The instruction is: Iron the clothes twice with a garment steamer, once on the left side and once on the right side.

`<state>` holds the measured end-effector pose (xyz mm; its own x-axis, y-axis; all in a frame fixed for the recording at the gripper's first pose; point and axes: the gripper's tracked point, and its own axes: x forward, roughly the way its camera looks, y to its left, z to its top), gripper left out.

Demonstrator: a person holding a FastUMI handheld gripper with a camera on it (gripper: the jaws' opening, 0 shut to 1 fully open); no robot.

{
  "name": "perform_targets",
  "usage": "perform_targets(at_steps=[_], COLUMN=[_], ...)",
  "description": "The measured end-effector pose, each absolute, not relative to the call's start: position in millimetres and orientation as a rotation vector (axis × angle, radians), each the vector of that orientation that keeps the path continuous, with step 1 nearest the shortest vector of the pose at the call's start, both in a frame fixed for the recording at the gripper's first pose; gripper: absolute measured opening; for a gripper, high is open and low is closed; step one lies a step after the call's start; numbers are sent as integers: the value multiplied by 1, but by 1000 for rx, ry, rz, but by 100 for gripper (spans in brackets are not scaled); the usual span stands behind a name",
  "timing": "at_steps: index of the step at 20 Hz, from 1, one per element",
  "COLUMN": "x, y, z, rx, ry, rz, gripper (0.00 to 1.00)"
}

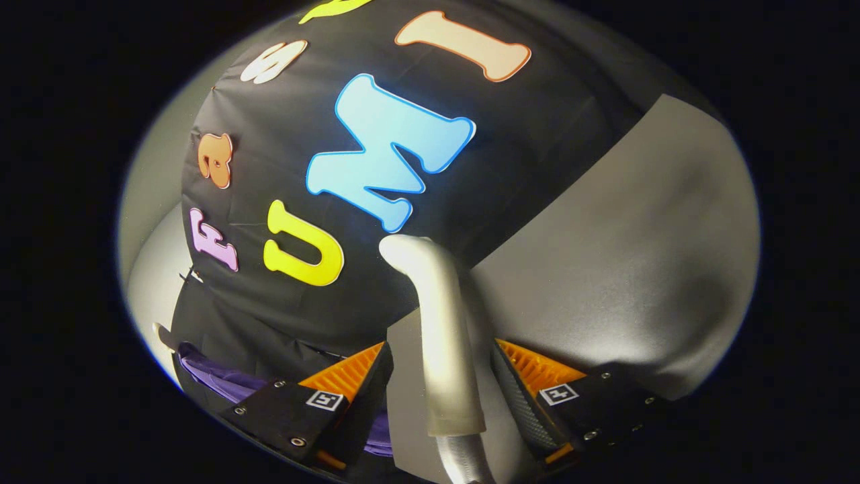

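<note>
While the claw (440, 383) stands with its fingers (356, 383) spread to either side of the pale steamer handle (443, 336), visible gaps show on both sides, so it cannot be told whether anything grips the handle lower down. The handle runs from between the fingers toward 12 o'clock and hooks at its top toward 11 o'clock, with the hose (463, 460) below it. The purple garment (222, 380) lies at 8 o'clock beside the left finger, so the step likely calls for a firm hold and then turning the steamer toward the cloth.
</note>
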<state>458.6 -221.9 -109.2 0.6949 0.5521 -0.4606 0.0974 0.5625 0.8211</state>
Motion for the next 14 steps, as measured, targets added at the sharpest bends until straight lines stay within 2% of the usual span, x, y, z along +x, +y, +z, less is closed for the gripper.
perform_targets(at_steps=[7, 10, 13, 14], x=[456, 457, 455, 455], y=[-203, -199, -196, -197], z=[-116, -120, -122, -121], rx=[1044, 1044, 1104, 1113], ry=[842, 855, 885, 881], rz=[385, 390, 417, 417], gripper=[79, 67, 43, 42])
